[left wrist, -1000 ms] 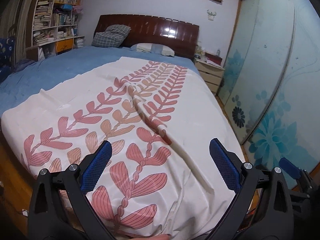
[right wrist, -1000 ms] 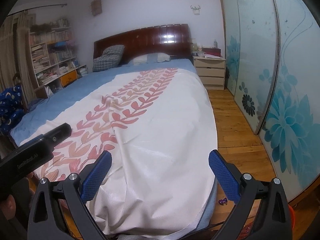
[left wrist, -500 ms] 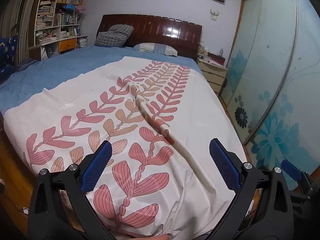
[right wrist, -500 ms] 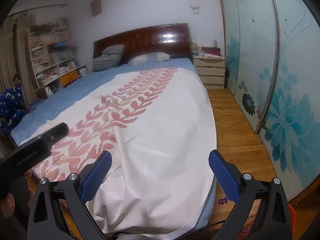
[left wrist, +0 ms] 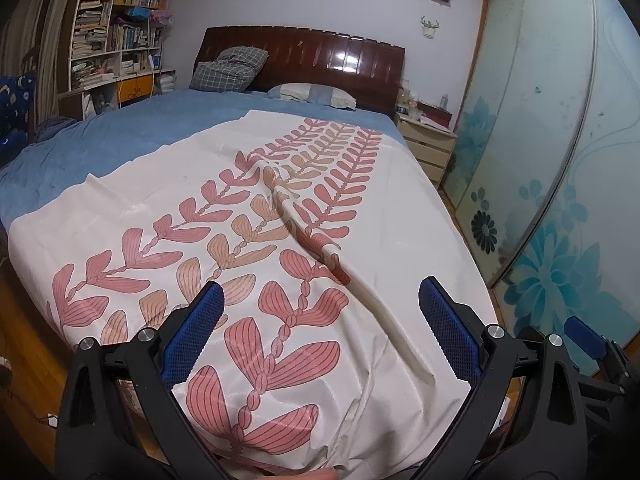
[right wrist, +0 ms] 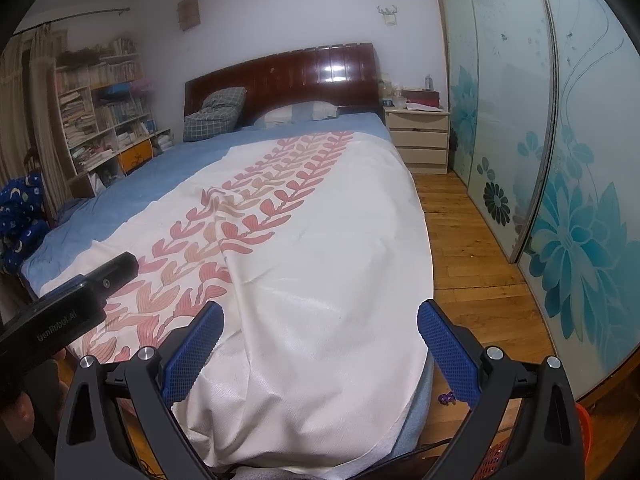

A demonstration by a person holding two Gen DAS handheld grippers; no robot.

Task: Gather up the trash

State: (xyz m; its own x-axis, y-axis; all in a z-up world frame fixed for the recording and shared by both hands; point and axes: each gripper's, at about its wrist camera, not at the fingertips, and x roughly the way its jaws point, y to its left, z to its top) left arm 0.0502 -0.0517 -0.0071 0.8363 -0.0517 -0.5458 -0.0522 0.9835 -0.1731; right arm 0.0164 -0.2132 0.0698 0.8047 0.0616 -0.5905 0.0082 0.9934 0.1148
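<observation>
Both grippers hang over the foot edge of the bed [right wrist: 256, 160], facing the headboard [left wrist: 304, 60]. The left gripper [left wrist: 320, 332] has its jaws spread wide with nothing between them, above the leaf-patterned cream cover [left wrist: 248, 248]. The right gripper [right wrist: 320, 336] is likewise wide apart and empty, near the bed's foot-right corner. A small purple scrap [right wrist: 446, 398] lies on the wooden floor [right wrist: 472, 256] just beside that corner. An orange basket [right wrist: 582, 426] sits at the lower right.

Leaf-print quilt [left wrist: 248, 240] over blue bed [left wrist: 120, 136], nightstand [right wrist: 418, 136] beside
</observation>
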